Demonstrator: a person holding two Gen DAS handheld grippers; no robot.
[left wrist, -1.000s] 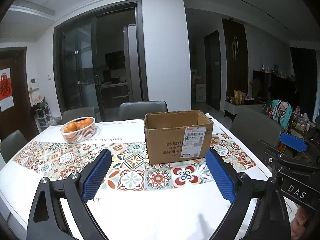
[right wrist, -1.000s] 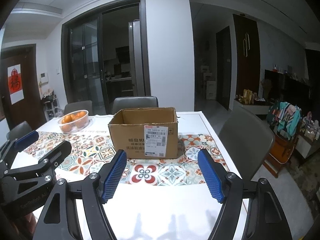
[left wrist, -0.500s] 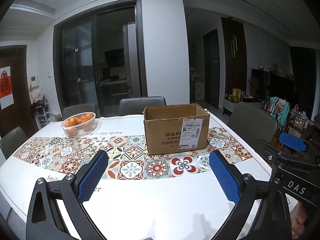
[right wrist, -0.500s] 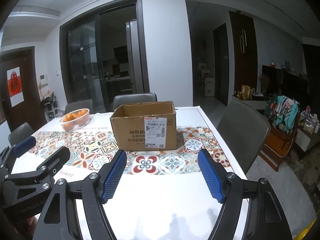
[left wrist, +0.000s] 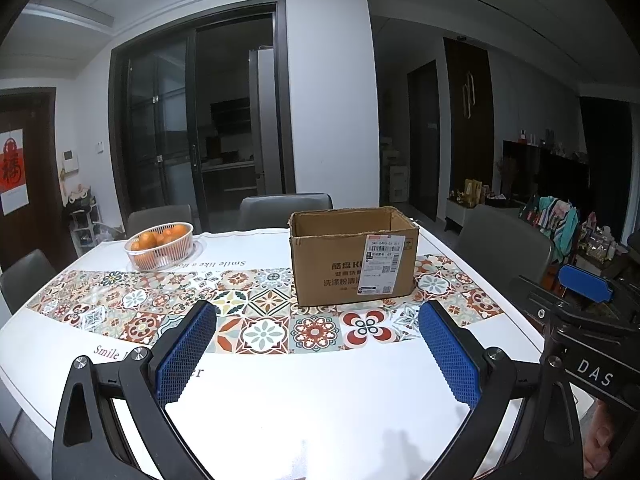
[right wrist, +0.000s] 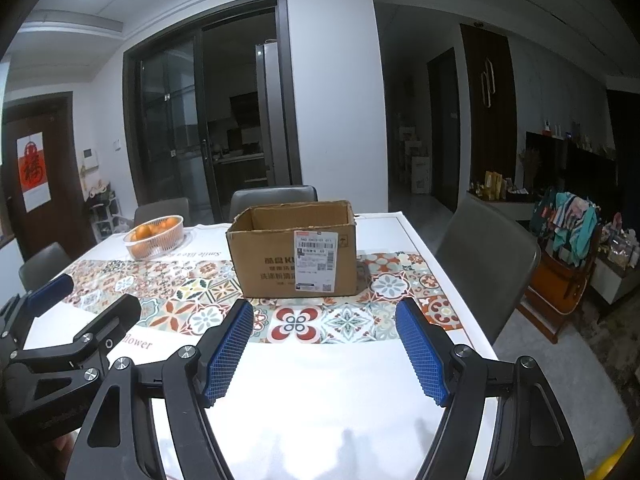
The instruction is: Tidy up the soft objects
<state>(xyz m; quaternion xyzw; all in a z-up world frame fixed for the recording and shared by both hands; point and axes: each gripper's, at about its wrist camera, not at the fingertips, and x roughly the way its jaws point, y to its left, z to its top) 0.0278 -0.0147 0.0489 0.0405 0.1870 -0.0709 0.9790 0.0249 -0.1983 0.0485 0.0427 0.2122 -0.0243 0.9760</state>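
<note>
Two claws: left claw [left wrist: 316, 344] and right claw [right wrist: 324, 344] both hover over the white tabletop [left wrist: 320, 400], jaws spread wide, nothing between the blue pads.
Cardboard box [left wrist: 352, 256]: open-topped, upright on the patterned runner [left wrist: 260, 320], ahead of both claws and apart from them; a white shipping label faces the cameras.
Box contents: cannot tell.
Soft objects: not seen on the tabletop.
Fruit basket [left wrist: 160, 246]: holds oranges, far left, well apart from the box.
Chairs [right wrist: 484, 260]: grey, around the tabletop.
</note>
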